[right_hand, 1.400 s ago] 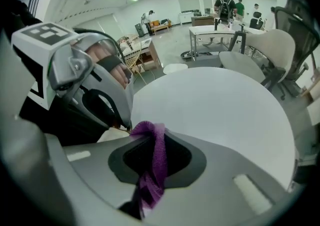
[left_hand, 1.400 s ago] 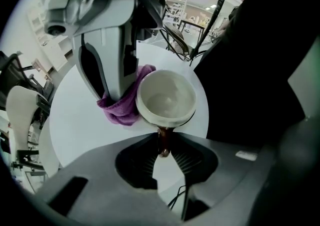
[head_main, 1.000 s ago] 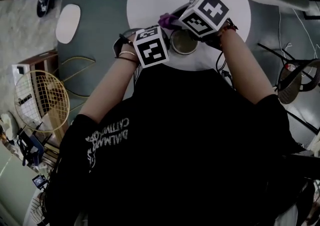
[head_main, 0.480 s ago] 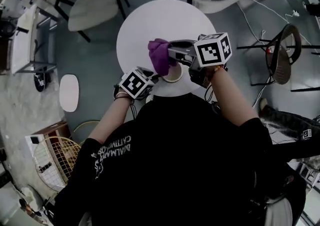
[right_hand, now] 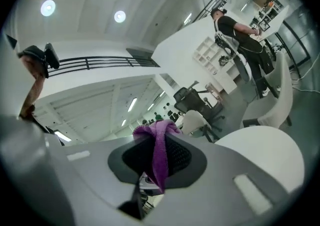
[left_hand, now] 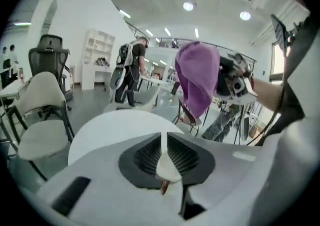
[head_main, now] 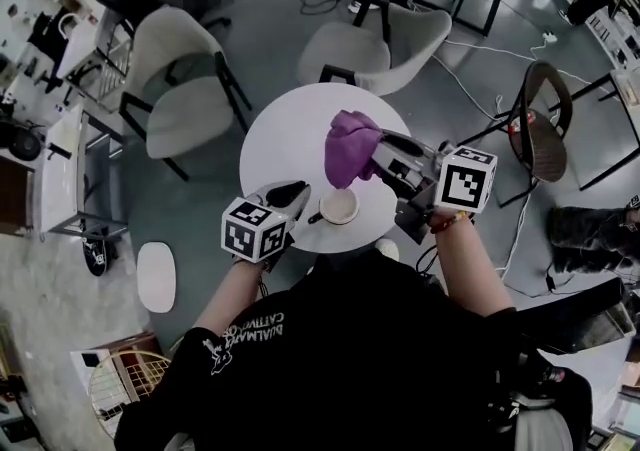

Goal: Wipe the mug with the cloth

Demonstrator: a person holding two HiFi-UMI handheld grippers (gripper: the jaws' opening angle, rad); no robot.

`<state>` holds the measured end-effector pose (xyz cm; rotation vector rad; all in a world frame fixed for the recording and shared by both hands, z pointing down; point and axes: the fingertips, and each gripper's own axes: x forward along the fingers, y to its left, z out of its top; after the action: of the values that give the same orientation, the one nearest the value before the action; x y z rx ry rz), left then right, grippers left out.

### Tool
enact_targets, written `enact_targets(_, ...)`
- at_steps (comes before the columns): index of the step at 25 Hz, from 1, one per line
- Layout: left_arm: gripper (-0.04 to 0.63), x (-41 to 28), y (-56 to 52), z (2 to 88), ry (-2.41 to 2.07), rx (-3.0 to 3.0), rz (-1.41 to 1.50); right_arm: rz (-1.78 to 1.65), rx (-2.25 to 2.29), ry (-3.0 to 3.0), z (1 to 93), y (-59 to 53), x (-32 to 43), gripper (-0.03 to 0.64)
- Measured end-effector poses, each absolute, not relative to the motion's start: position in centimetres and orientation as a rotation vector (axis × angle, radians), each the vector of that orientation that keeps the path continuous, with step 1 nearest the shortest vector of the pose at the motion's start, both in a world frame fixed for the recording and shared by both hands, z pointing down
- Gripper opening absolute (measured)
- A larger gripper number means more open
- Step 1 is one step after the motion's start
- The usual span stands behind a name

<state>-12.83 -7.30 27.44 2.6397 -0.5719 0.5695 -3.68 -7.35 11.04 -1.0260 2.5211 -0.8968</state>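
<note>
Left gripper view: our left gripper (left_hand: 161, 157), jaws just closing, pinches probably the mug (head_main: 338, 206) rim; our right gripper (right_hand: 159, 160) clamps the cloth (head_main: 350, 144); we steady, then wipe.

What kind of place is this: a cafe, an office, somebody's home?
Most likely an open-plan office or lab, not a home: a round white table with pale shell chairs around it, a black swivel chair and white shelves further back, and round lights set in a high ceiling.
</note>
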Motion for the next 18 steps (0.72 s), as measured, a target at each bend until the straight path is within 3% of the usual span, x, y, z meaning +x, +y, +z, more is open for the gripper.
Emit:
enact_targets(5, 0.012, -7.9, -8.6, 16.5, -0.606, 2.834, 0.119, -0.692, -0.883, 2.446, 5.9, -5.0, 0.3, 0.060)
enact_targets(9, -0.005, -4.8, -3.8, 5.9, -0.523, 2.990, -0.218, -0.537, -0.812, 2.454, -0.6, -0.7, 2.8, 0.060)
enact_targets(18, -0.002, 6.7, 6.7, 0.8, -0.473, 3.188, -0.151, -0.407, -0.808, 2.464, -6.2, 7.6, 12.7, 0.060)
